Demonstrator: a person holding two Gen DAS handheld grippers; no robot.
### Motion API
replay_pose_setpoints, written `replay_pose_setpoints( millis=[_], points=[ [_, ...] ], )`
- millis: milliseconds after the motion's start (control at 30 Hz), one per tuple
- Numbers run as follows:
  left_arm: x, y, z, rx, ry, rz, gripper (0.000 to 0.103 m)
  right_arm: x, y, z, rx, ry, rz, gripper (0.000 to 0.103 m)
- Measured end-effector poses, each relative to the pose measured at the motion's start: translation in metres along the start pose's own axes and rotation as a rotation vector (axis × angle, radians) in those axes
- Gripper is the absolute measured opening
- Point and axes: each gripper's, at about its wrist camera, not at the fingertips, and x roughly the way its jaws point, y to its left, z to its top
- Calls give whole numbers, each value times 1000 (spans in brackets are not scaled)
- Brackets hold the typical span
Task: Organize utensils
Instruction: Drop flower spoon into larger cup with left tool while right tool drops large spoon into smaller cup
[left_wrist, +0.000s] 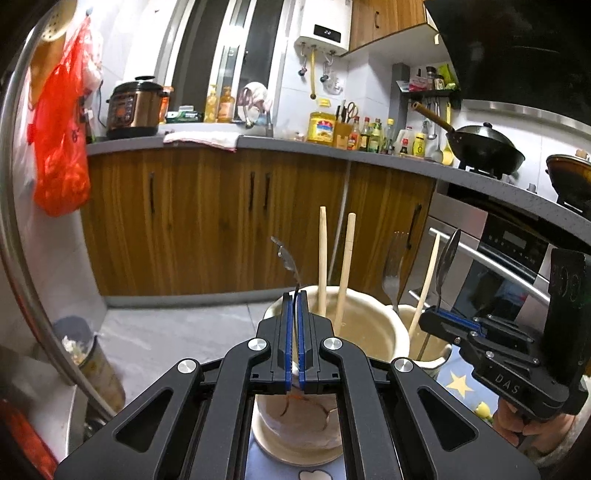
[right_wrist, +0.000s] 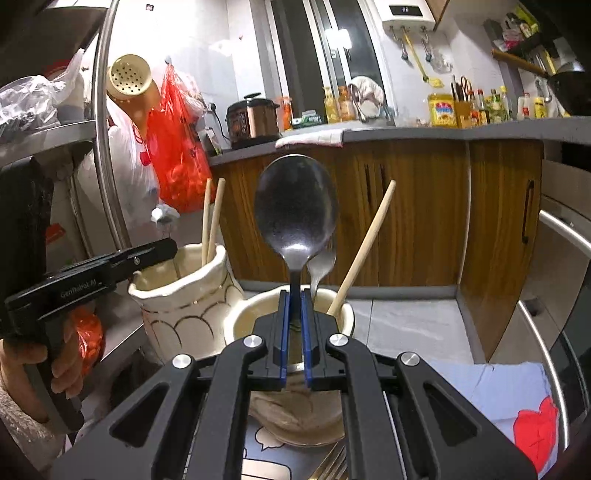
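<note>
A red plastic bag (left_wrist: 61, 147) hangs at the left wall. On the grey countertop (left_wrist: 295, 146) sit a pressure cooker (left_wrist: 135, 109), a white cloth (left_wrist: 201, 140) draped over the edge, a yellow oil bottle (left_wrist: 321, 127) and a row of sauce bottles (left_wrist: 373, 136) — beyond them a black wok (left_wrist: 484, 146) (long handle up-left). A white water heater (left_wrist: 323, 27) hangs above — wood-grain cabinets (left_wrist: 207, 218) below.

Patterned mat (left_wrist: 460, 384) — two ceramic holders (left_wrist: 369, 325) (left_wrist: 432, 347) on it.
</note>
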Motion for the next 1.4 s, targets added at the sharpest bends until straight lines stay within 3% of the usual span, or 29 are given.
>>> replay_pose_setpoints(
  millis=[733,933,1000,1067,1200,1400],
  points=[
    [1,-6,-1,21,-14,31,3,4,-1,-1,7,19,-23,7],
    [1,-6,-1,23,-16,30,8,6,-2,-2,6,29,-18,8],
    [0,-6,-1,24,-18,23,11,6,-2,-1,11,26,-9,12],
    [0,-7,1,23,-20,17,16,4,0,-1,9,22,-6,29],
    [-1,-9,2,26,-18,15,22,2,1,0,10,27,3,31],
    [-11,-16,10,14,-4,30,45,-17,-4,14,60,30,-1,50]
  ],
)
